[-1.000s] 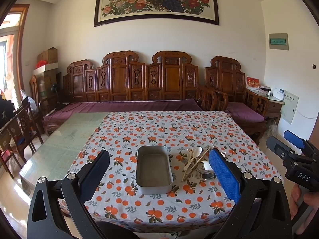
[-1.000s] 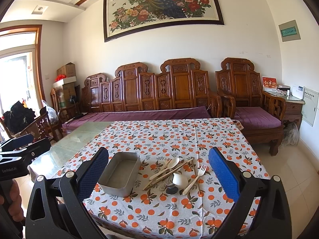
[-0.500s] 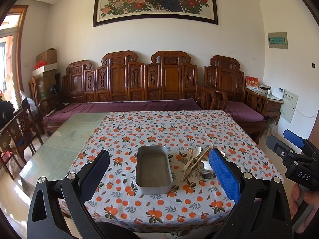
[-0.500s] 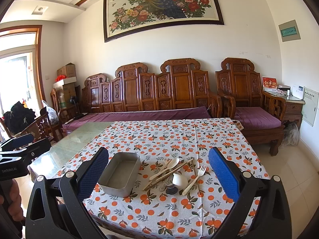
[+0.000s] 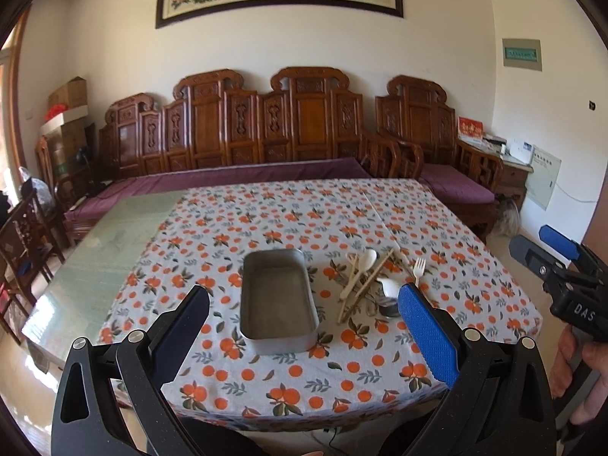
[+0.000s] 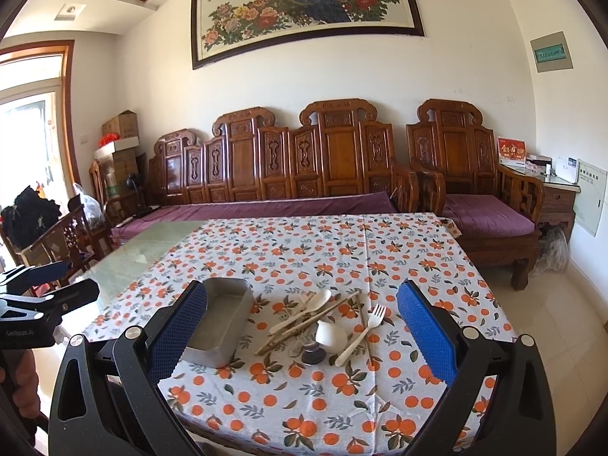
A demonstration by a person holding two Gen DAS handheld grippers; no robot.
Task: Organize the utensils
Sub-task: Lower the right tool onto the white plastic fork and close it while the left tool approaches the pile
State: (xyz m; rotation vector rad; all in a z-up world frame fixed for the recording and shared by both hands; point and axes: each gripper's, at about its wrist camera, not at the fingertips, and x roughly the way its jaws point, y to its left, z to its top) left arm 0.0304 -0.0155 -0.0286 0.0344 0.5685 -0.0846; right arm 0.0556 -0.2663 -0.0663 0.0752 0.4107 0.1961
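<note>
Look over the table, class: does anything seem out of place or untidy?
Yes. The utensils lie in a crossed heap on the cloth: spoon, chopsticks and fork overlap at odd angles. The tin beside them is empty. Nothing looks spilled or broken.

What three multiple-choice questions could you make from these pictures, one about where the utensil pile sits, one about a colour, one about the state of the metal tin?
1. The utensil pile lies where, relative to the metal tin?
A. inside it
B. on the tablecloth, to its right
C. on the sofa

2. What colour is the fork?
A. cream
B. red
C. black

3. The metal tin is
A. empty
B. full of utensils
C. covered by a lid

Answers: 1 B, the pile rests on the tablecloth beside the tin; 2 A, the fork is pale cream; 3 A, its bare floor shows in the left wrist view.
</note>
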